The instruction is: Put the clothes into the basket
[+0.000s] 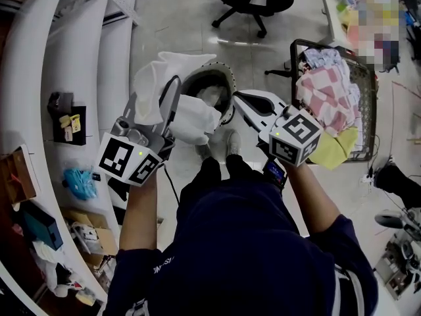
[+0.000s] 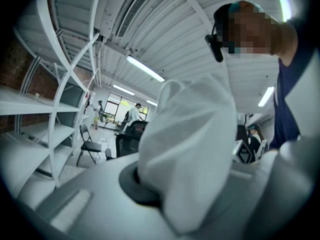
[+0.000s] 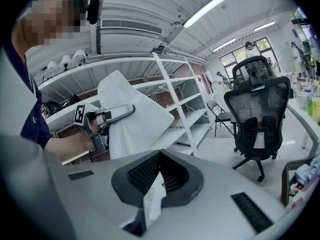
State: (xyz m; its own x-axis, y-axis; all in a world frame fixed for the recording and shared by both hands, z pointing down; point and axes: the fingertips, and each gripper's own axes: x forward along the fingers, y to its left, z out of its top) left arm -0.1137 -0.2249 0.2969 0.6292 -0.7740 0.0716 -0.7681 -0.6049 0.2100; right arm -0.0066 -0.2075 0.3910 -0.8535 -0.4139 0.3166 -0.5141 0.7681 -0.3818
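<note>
A white cloth [image 1: 191,117] hangs in the air between my two grippers, in front of my body. My left gripper [image 1: 172,87] is shut on one part of it; in the left gripper view the cloth [image 2: 192,144] bulges out of the closed jaws and fills the middle. My right gripper [image 1: 238,97] is shut on another edge, and a strip of the cloth [image 3: 154,199] shows pinched in its jaws [image 3: 159,156]. The right gripper view also shows the left gripper [image 3: 122,110] with the cloth [image 3: 135,126] draped over it. The dark wire basket [image 1: 370,91] stands to the right, apart from both grippers.
Pink checked, patterned and yellow clothes [image 1: 329,94] fill the basket. A round white-rimmed object [image 1: 212,83] sits on the floor below the cloth. White shelving [image 1: 39,78] curves along the left. A black office chair [image 1: 253,2] stands beyond.
</note>
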